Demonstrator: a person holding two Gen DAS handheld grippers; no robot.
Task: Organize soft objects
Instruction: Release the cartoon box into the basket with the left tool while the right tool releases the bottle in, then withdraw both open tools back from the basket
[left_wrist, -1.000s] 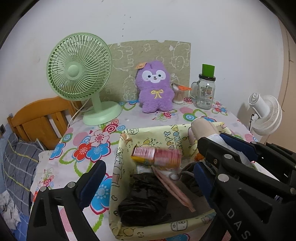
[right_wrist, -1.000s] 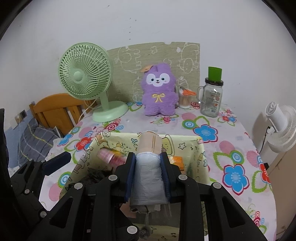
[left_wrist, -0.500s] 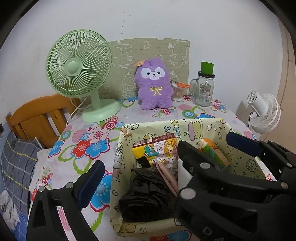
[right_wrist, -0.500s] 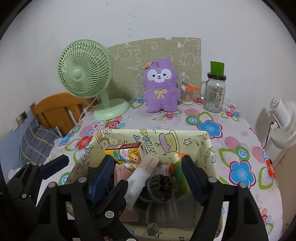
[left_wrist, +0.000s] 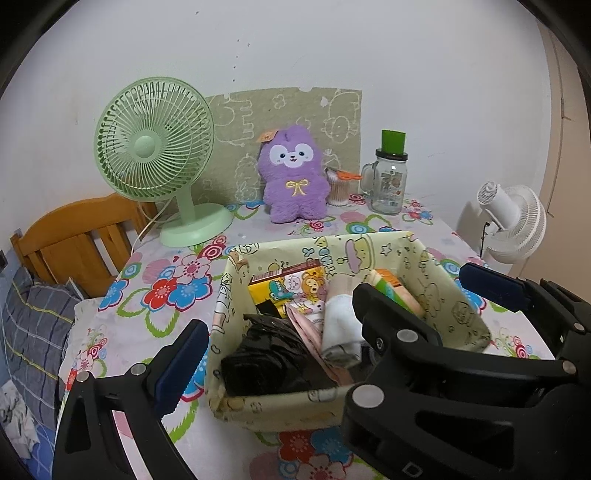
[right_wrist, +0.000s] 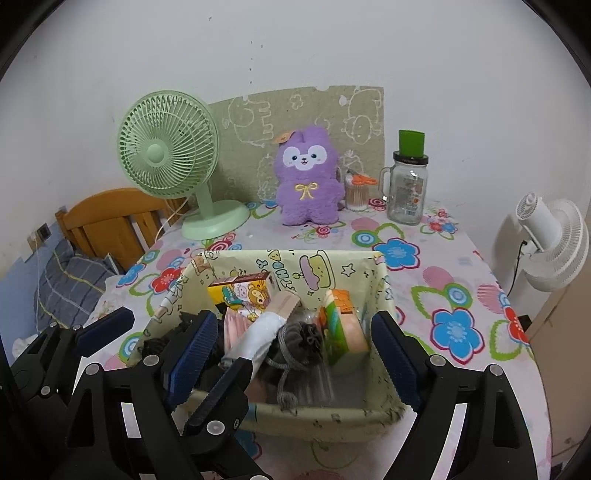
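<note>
A pale yellow fabric basket (right_wrist: 295, 258) with cartoon prints stands on the flowered table. A beige-and-white rolled cloth (right_wrist: 266, 328) lies slanted inside it, among a grey drawstring pouch (right_wrist: 299, 339), a cartoon box (right_wrist: 243, 291), an orange-green pack (right_wrist: 343, 325) and black cloth (left_wrist: 266, 350). My right gripper (right_wrist: 293, 354) hovers at the basket's near side. Its jaws are opening, and the roll lies loose between them, free of the pads. My left gripper (left_wrist: 284, 343) is open just to the left, overlapping the right one. A purple plush (right_wrist: 308, 177) sits upright at the back.
A green desk fan (right_wrist: 166, 155) stands back left, with a swab jar (right_wrist: 356, 194) and a green-lidded glass mug (right_wrist: 406, 195) back right. A white fan (right_wrist: 550, 240) is beyond the table's right edge. A wooden headboard (right_wrist: 110, 218) and bedding lie to the left.
The right gripper was shut on the rolled cloth above the basket. It has opened wide, and the roll now lies in the basket. Both grippers have drawn back a little.
</note>
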